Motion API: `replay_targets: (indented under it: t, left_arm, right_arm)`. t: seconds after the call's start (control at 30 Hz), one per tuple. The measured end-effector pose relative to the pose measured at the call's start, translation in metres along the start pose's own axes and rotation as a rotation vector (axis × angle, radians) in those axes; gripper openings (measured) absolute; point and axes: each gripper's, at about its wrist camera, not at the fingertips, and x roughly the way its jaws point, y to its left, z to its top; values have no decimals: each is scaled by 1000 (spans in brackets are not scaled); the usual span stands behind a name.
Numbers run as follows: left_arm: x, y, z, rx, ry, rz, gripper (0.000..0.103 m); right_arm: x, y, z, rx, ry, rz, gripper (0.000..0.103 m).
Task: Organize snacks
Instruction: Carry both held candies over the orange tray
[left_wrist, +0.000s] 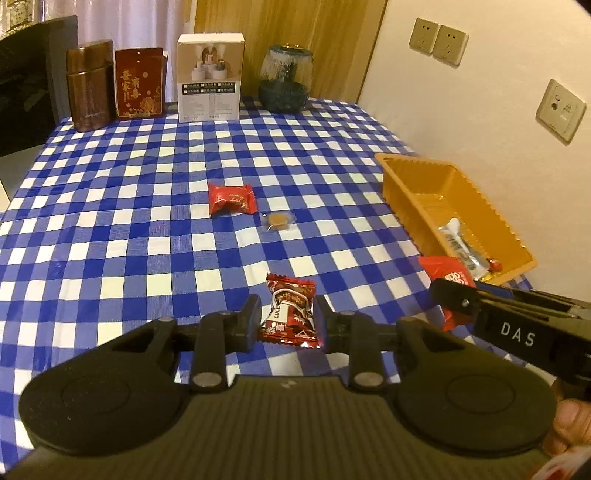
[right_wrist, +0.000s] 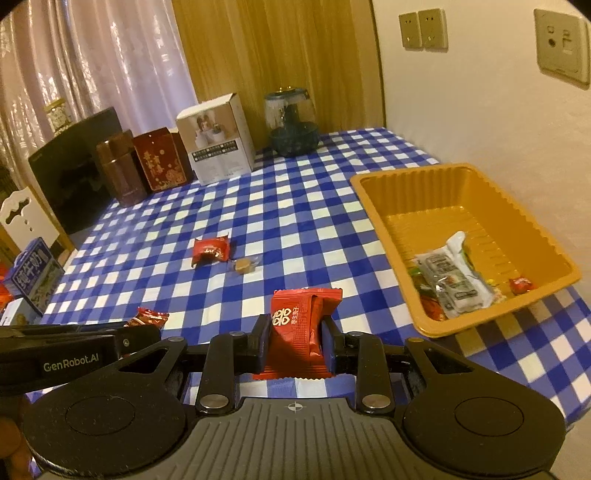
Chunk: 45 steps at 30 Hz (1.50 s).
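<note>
- Left hand-held gripper (left_wrist: 287, 319): fingers closed on a dark red candy packet (left_wrist: 290, 314), held nearest the lens, low over the checked desk (left_wrist: 147, 229). Packet's long axis runs near to far, between the fingers; crimped ends point toward and away from the camera.
- Right hand-held gripper (right_wrist: 294, 345): fingers clamped on a bright red snack packet (right_wrist: 301, 328). It stands roughly on edge, long axis near to far, printed face turned left. It seems lifted clear of the desk, though contact underneath is hidden.
- Both grippers sit close together at the near edge, the right one just right of the left.
- Step in hand, by my reading: pick done on both sides, carry to the tray pending.
- Orange tray (right_wrist: 388, 199), right side of the desk by the wall: already holds a white-and-grey packet (right_wrist: 452, 278) and a few small sweets in its near end.
- Next move calls for lifting over the tray's near rim before letting go; far end of the tray has the room.
- Mid-desk, loose: a red candy (left_wrist: 231, 199) and a small clear-wrapped brown sweet (left_wrist: 277, 220) just right of it, apart.
- Far edge: a brown tin (left_wrist: 90, 85), a white box (left_wrist: 210, 81), a glass jar (left_wrist: 285, 79).
</note>
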Motion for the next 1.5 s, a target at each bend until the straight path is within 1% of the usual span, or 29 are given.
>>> replay_targets:
  t: [0.3, 0.63, 1.0, 1.5]
  left_arm:
    - [-32, -13, -1, -8, -34, 10, 27]
    - [-53, -24, -2, -12, -60, 9, 27]
    - [-61, -39, 2, 0, -68, -15, 27]
    - [-56, -64, 4, 22, -65, -51, 27]
  right_arm:
    - [-31, -2, -3, -9, -25, 9, 29]
    - [-52, -6, -3, -11, -51, 14, 29]
    - [-67, -25, -2, 11, -73, -8, 29]
    - [-79, -54, -2, 53, -86, -55, 29]
